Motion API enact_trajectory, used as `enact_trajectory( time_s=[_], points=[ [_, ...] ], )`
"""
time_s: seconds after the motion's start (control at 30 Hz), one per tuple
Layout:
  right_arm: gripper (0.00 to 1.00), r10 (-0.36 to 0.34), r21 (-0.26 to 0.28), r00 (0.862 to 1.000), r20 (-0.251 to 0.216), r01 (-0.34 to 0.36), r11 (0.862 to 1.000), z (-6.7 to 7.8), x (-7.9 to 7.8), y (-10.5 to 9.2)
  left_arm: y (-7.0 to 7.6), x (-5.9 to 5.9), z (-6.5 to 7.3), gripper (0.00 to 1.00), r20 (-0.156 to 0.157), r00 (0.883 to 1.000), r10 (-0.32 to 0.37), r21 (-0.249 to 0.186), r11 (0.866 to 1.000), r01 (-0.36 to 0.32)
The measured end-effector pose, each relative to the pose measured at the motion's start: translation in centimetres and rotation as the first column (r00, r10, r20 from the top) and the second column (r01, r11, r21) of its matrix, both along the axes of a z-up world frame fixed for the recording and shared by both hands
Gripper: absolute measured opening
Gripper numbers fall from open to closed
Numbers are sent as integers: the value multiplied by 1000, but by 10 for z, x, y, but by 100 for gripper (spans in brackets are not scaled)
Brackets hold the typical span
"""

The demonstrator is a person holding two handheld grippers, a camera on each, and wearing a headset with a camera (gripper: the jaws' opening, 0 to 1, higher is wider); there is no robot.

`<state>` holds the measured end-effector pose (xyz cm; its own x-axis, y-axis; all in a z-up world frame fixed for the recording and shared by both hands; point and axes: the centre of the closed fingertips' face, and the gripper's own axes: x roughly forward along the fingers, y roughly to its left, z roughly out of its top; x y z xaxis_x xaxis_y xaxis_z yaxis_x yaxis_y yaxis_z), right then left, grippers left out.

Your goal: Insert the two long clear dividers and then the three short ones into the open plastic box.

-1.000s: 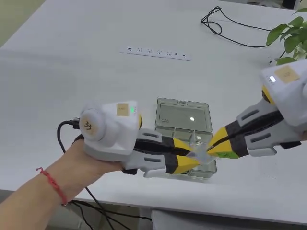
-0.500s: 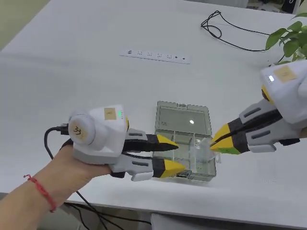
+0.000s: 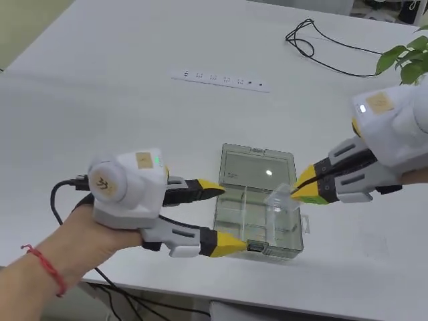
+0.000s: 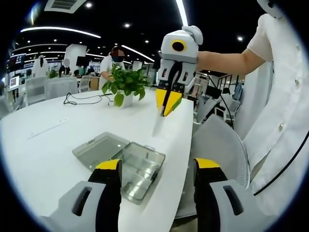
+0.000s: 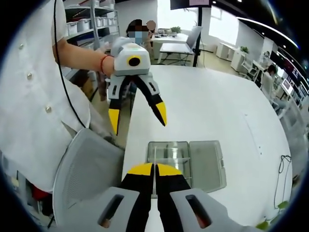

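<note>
At a white desk (image 3: 100, 100), a person works two pairs of hand-held tongs over an open plastic box (image 3: 284, 246), its lid (image 3: 257, 164) folded flat toward 12 o'clock. The right tongs (image 3: 302, 192), reaching in from 3 o'clock, are pressed together on a small clear divider (image 3: 282, 198). It is pinched by its upper edge and hangs tilted just above the right half of the tray, apart from it. The left tongs (image 3: 223, 215), coming from 9 o'clock, are spread wide and hold nothing, one tip near the tray's left wall, the other by its front wall. Clear partitions seem to stand in the tray already; how many cannot be told. Judging by its size, the held piece is probably one of the short dividers, so the task looks well along. To seat it cleanly, the piece likely needs turning upright and square to its slots. It should then go straight down with both ends entering together, as a skewed entry could jam or flex the thin plastic. The free tongs look well placed to steady the light box, since a push on one side could tip or slide it.
</note>
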<state>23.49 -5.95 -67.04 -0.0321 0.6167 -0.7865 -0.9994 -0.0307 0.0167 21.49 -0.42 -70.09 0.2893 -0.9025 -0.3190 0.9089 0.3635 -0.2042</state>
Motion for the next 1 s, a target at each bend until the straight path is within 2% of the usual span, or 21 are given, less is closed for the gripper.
enact_trajectory(
  time_s=[0.2, 0.4, 0.6, 0.77, 1.0],
  points=[
    [3, -5, -18, 1000, 4, 5, 1000, -12, 10, 2, 7, 4, -7, 73, -6, 1000, 22, 15, 1000, -22],
    [3, -20, -27, 1000, -1, 20, 999, -29, 21, 4, 11, 7, -11, 83, 1, 999, 34, 25, 999, -34],
    [3, -18, -34, 1000, -18, 18, 999, -48, 23, 5, 13, 9, -13, 91, 1, 999, 39, 29, 999, -39],
    [3, -22, -31, 1000, -19, 21, 999, -62, 26, 6, 14, 9, -15, 97, 6, 999, 44, 26, 999, -44],
    [3, -44, -24, 999, -23, 43, 999, -71, 32, 5, 15, 10, -16, 99, 0, 999, 47, 28, 998, -47]
  ],
)
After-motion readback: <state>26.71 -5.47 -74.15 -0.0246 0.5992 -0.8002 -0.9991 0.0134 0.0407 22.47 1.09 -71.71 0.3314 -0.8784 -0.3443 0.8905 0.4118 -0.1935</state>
